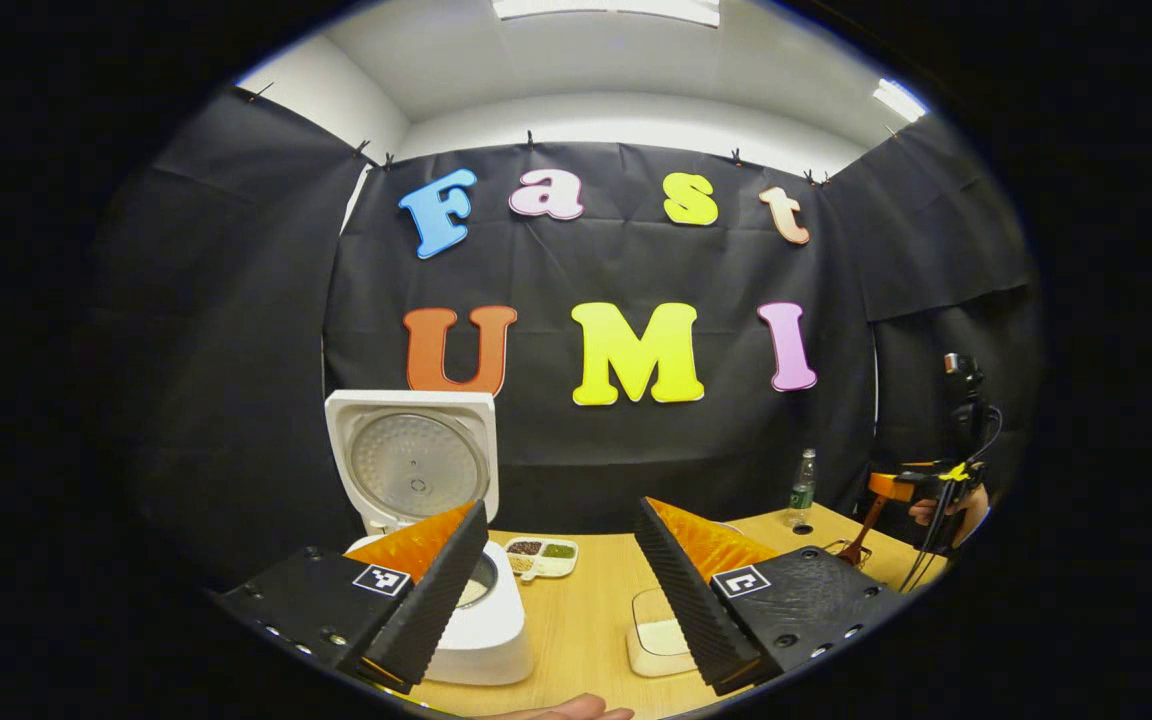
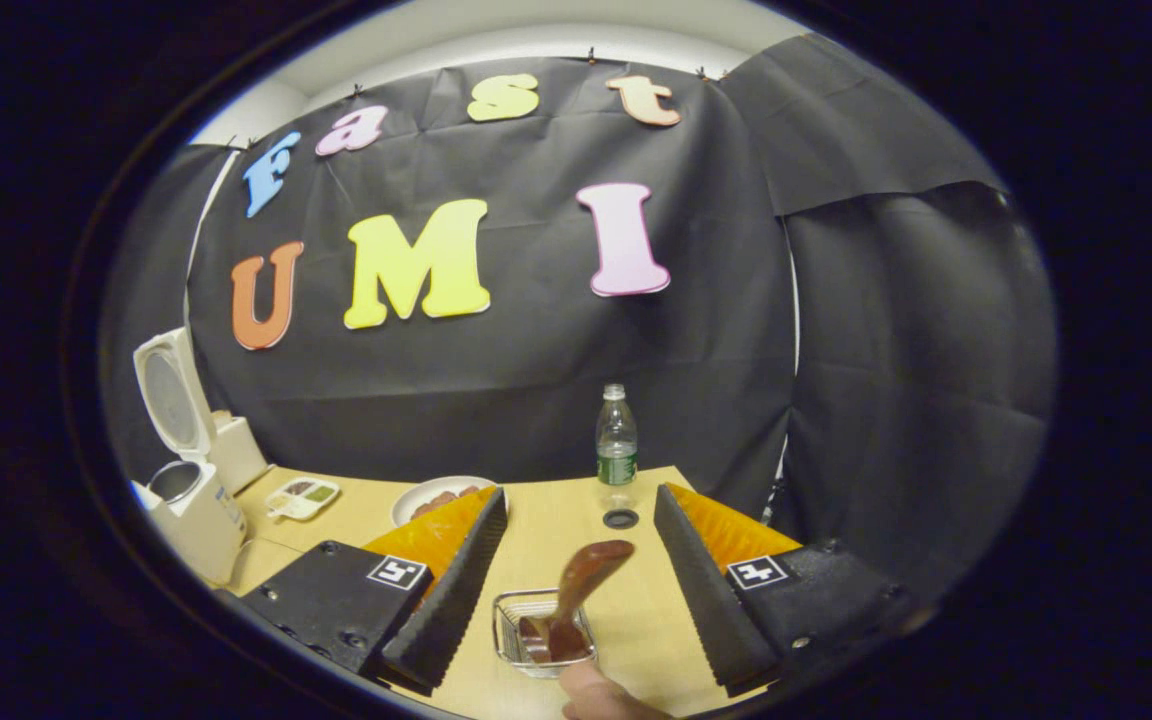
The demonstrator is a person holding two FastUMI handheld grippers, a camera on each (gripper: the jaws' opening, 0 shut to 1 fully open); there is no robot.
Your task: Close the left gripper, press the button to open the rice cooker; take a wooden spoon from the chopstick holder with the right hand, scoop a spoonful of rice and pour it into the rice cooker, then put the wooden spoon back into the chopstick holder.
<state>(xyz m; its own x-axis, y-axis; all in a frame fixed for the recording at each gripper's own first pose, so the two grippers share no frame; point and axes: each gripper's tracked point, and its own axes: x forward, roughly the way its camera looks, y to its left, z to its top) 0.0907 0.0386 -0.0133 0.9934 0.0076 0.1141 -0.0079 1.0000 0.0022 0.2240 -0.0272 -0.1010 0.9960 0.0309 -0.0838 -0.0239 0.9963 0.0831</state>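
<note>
The white rice cooker stands at the table's left with its lid raised. My left gripper is open just in front of it, holding nothing. A white container of rice sits between its fingers, lower down. In the right gripper view the wooden spoon stands bowl-up in a wire chopstick holder. My right gripper is open, with a finger on each side of the spoon and apart from it. The open rice cooker is at the far left there.
A small divided tray lies behind the cooker, and a plastic bottle stands at the table's back edge. A plate of food and a round black spot are mid-table. A fingertip shows at the bottom.
</note>
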